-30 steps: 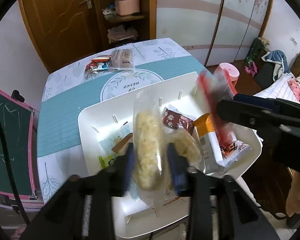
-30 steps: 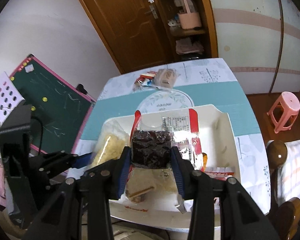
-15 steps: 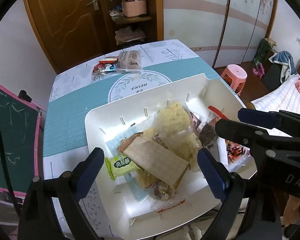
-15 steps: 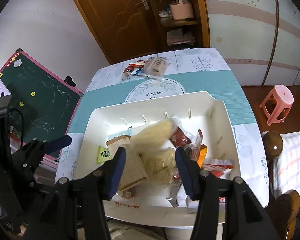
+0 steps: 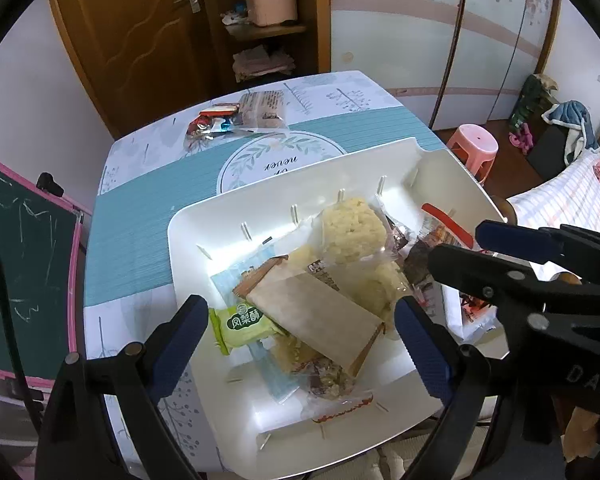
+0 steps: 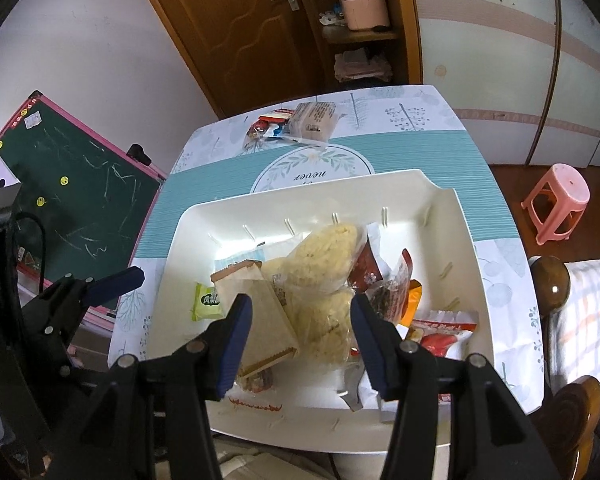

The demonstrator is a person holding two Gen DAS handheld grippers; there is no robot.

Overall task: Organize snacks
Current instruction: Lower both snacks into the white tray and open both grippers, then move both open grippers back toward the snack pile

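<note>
Snacks (image 6: 320, 280) heaped mid-frame in tray (image 6: 440, 216); both grippers (image 5: 300, 332) (image 6: 300, 332) agape, empty; could slide, spilling over rim.

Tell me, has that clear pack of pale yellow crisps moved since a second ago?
Yes. It has gone from between the left gripper's fingers, raised above the white tray, down onto the snack pile by the tray's far wall, where the pack of pale yellow crisps now lies.
</note>
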